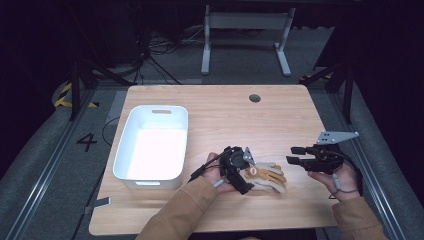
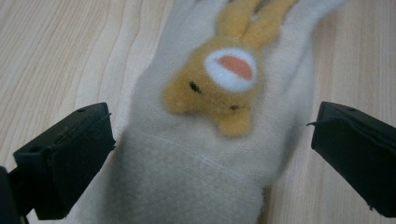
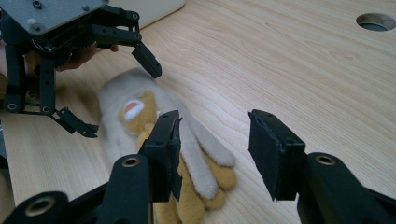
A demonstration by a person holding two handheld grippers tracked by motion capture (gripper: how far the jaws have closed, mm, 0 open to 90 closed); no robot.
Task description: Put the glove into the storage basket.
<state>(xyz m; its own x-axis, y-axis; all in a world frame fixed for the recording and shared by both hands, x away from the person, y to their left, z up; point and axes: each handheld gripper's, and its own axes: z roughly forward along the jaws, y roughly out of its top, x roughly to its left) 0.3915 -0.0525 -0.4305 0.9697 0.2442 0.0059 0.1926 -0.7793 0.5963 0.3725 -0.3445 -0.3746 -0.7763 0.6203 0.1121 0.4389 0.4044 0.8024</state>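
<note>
Here your left tongs (image 2: 212,154) stand released, jaws wide apart on either side of the cuff of the glove (image 2: 219,116), which lies flat on the tabletop (image 1: 225,120) near its front edge, to the right of the white bin (image 1: 152,142). Your right tongs (image 3: 215,149) hover released beside the glove's finger end, grasping nothing. The step in hand appears to be the pick-up: lower the left jaws around the cuff and clench on the fabric, likely before carrying it to the bin.
</note>
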